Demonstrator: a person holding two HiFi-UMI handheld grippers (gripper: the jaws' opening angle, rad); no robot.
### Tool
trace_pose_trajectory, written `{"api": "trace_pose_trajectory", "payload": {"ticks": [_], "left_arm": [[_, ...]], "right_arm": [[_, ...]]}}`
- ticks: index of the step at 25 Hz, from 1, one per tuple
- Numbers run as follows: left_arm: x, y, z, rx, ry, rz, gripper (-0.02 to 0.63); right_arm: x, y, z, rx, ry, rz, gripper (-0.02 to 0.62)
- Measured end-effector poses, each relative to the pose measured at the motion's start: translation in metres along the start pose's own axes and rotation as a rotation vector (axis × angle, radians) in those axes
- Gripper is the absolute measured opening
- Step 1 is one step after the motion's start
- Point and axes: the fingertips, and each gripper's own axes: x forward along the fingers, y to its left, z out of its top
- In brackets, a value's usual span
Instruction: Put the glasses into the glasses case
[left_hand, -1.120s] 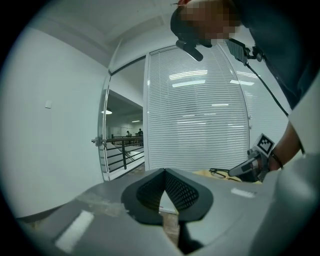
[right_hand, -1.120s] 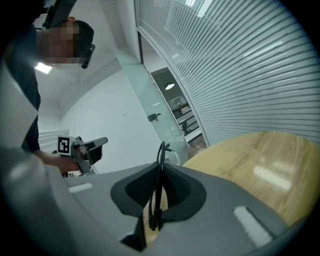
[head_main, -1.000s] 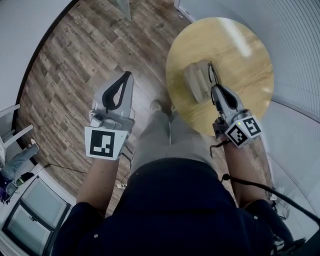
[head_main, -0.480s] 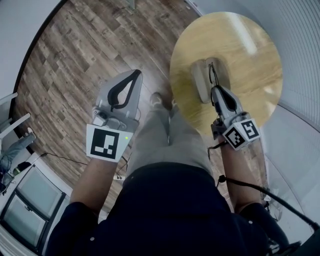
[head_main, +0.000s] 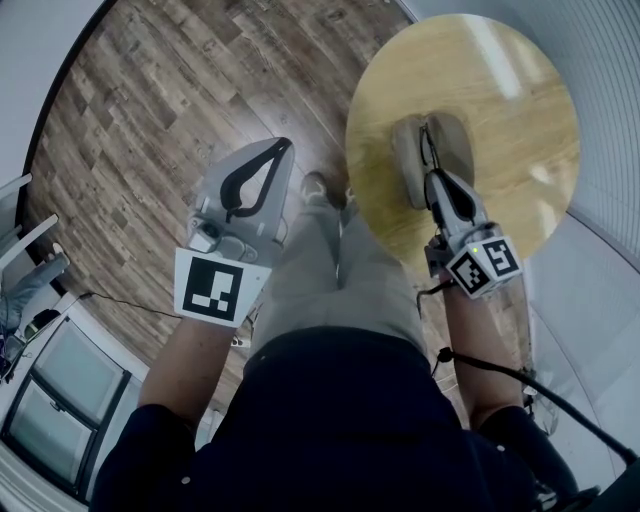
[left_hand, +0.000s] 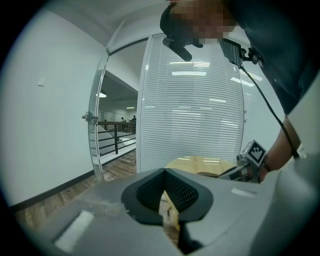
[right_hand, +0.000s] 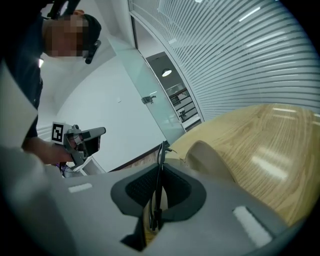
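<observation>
The left gripper has edged toward the round wooden table, jaws together on nothing. The right gripper clamps thin black-framed glasses at the beige glasses case.

Glasses in right gripper, near case

Round wood tbl — beige glasses case lies on it; nr its edge.

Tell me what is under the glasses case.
Only the round wooden table shows under the glasses case. The right gripper, shut on the glasses, covers the case's near part, so what lies there is hidden.
</observation>
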Motion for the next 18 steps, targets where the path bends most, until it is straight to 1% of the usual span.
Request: {"api": "trace_pose_trajectory", "payload": {"ticks": [7,12,18], "left_arm": [[0.007,0.009,-0.007,-0.021,0.008,0.0,0.0],[0.006,0.017,-0.013,-0.03,0.01,0.011,0.0],[0.009,0.02,-0.02,-0.04,0.013,0.011,0.0]], "right_arm": [[0.014,-0.006,-0.014,0.009,0.05,-0.02,0.034],[0.021,-0.004,-0.023,-0.005,0.079,-0.02,0.034],[0.024,-0.008,-0.033,-0.013,0.123,-0.041,0.034]]}}
